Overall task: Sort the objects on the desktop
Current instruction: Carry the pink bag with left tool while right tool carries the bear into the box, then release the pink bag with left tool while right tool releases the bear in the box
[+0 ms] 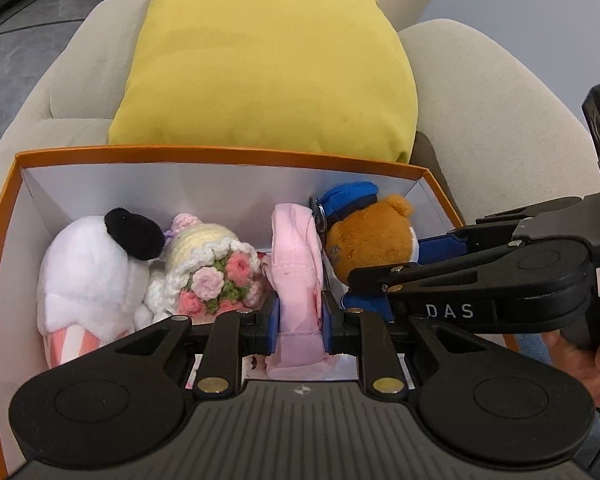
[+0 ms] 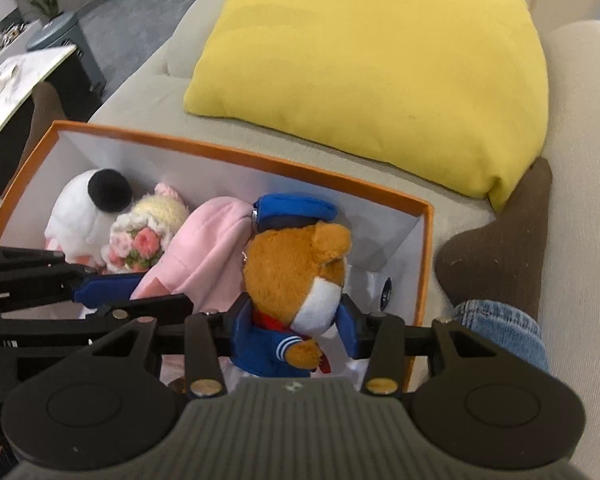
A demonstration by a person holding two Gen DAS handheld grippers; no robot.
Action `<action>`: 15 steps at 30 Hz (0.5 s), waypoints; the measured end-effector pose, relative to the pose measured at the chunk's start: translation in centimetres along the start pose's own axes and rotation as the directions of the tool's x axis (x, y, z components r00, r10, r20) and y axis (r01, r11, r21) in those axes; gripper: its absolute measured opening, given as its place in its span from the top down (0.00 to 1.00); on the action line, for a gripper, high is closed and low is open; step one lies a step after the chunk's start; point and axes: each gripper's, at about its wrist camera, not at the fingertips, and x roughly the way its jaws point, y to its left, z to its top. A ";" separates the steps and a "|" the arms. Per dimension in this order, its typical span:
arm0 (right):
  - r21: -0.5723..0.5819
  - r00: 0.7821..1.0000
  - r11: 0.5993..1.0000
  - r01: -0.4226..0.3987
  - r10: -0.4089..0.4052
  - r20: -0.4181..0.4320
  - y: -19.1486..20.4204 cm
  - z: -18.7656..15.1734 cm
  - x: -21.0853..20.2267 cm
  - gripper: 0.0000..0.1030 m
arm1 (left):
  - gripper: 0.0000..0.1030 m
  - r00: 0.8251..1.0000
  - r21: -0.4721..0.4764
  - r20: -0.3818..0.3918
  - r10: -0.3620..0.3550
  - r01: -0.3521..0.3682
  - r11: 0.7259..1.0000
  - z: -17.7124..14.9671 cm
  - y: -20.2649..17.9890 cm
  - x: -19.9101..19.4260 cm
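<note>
Left wrist view: the left tongs [image 1: 300, 326] are clenching a pink plush toy [image 1: 298, 268], the blue pads pressing into its soft body from both sides at the lower centre of the frame. The pink toy is standing roughly upright inside an orange box [image 1: 220, 154] with white inner walls, which is sitting on a beige sofa [image 1: 492, 112]. To its left in the box a crocheted doll with a flower bouquet [image 1: 212, 268] is lying, and further left a white plush with a black ear [image 1: 96, 264] is touching that doll. A yellow cushion [image 1: 268, 60] is filling the upper centre, just behind the far wall of the box. The right tongs [image 1: 376, 280] are entering from the right edge, a hand [image 1: 588, 356] gripping their handle at the lower right.

Right wrist view: the right tongs [image 2: 298, 316] are straddling a brown bear in a blue sailor suit and cap [image 2: 296, 268]. The left pad is lying against the suit; the right pad is standing clear of the bear, a gap showing, so the grip is reading as released. The bear is sitting upright in the right part of the box, against the pink toy. A jeans cuff [image 2: 496, 320] and brown sock [image 2: 500, 248] are showing at the right, on the sofa beside the box.
</note>
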 end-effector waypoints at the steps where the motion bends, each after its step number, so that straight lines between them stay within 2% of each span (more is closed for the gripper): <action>1: -0.004 1.000 1.000 -0.007 0.007 -0.001 0.0 0.1 -0.1 0.52 | 0.78 1.000 -0.004 0.002 0.003 -0.003 1.000 0.1 -0.1 0.0; 9: -0.009 0.999 0.999 -0.035 0.035 -0.001 -0.9 -0.2 -0.8 0.50 | 0.77 0.997 0.014 0.053 0.054 -0.055 0.998 -0.6 -1.0 0.2; 15: -0.029 0.999 0.998 -0.048 0.048 -0.005 -1.1 -0.4 -1.2 0.58 | 0.77 0.990 0.098 0.086 0.108 -0.116 0.988 -0.9 -2.8 0.5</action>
